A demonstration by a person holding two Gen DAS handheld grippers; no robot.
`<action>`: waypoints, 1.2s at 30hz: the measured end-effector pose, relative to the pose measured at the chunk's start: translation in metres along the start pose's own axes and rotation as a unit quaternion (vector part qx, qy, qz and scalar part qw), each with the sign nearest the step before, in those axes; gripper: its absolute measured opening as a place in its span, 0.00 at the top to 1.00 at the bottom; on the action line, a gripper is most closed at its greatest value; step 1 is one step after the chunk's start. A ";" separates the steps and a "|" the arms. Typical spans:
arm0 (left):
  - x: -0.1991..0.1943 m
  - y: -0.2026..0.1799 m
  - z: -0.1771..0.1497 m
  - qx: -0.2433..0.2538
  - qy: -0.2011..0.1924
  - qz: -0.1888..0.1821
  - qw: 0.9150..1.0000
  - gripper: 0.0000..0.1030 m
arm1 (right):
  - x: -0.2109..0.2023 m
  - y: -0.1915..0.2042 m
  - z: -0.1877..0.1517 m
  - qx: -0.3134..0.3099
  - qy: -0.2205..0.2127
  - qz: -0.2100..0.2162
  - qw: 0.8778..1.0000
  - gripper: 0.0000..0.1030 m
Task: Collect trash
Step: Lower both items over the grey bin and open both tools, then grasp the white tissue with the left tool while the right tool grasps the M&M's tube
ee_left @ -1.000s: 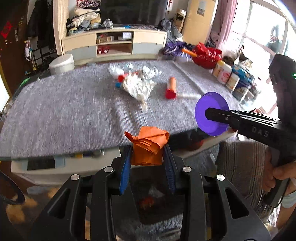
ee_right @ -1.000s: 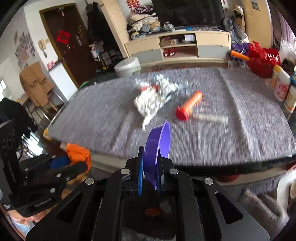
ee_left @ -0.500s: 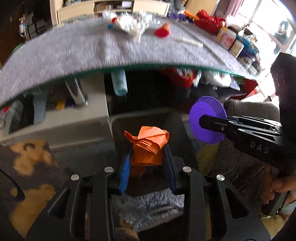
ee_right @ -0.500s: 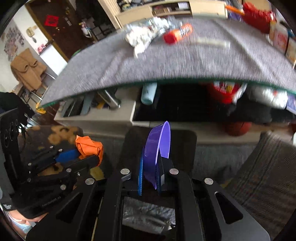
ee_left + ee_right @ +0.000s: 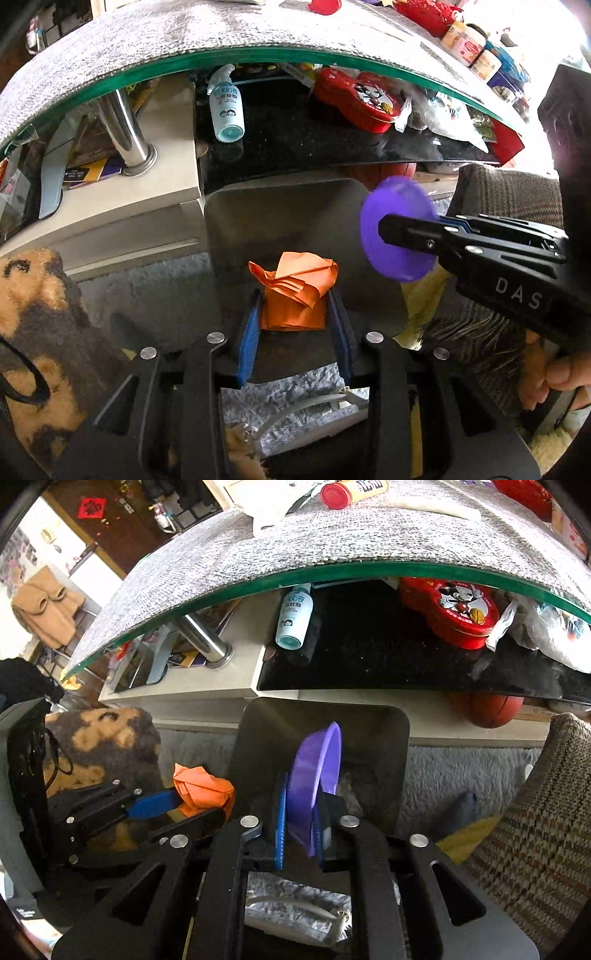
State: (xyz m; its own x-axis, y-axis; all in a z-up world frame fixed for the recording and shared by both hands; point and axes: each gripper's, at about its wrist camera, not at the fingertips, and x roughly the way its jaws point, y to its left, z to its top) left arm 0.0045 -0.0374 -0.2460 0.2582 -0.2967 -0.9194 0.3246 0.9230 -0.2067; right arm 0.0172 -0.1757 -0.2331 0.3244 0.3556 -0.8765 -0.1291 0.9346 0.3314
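Observation:
Below both grippers a dark grey trash bin (image 5: 280, 214) (image 5: 369, 731) stands on the rug by the table, mouth open. My left gripper (image 5: 294, 302) (image 5: 199, 806) is shut on a crumpled orange paper (image 5: 295, 291) (image 5: 203, 790) over the bin's left rim. To its right, my right gripper (image 5: 301, 812) (image 5: 391, 230) holds a purple plastic lid (image 5: 314, 768) (image 5: 399, 206) on edge above the bin's mouth; its jaws are opening, and the lid still sits between the pads. An orange tube with a red cap (image 5: 351, 491) lies on the tabletop above.
The glass table's edge (image 5: 258, 55) with its grey cloth overhangs the bin. The shelf beneath holds a spray bottle (image 5: 225, 110), a red tin (image 5: 358, 99) and plastic bags. A basketball (image 5: 487, 709) and a plaid cushion (image 5: 535, 812) lie right; a person's hand (image 5: 561, 373) grips the right handle.
Both grippers have dropped from tabletop height to below the table's edge and tilted down over the bin. The orange paper and the purple lid came down with them.

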 end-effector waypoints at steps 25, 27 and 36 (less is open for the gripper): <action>-0.077 0.025 0.064 -0.017 -0.095 0.050 0.994 0.14 | -0.094 -0.041 0.083 0.029 -0.129 -0.057 0.990 0.13; -0.082 0.026 0.075 -0.015 -0.101 0.052 0.993 0.14 | -0.096 -0.042 0.096 0.029 -0.134 -0.059 0.989 0.13; -0.085 0.029 0.143 0.001 -0.120 0.053 0.991 0.14 | -0.085 -0.043 0.166 0.025 -0.147 -0.072 0.986 0.13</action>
State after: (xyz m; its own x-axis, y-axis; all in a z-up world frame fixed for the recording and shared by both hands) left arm 0.1223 -0.0204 -0.1263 0.5001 -0.2475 -0.8299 0.2862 0.9517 -0.1114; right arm 0.1506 -0.2450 -0.1145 0.5939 0.1996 -0.7794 -0.0182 0.9718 0.2350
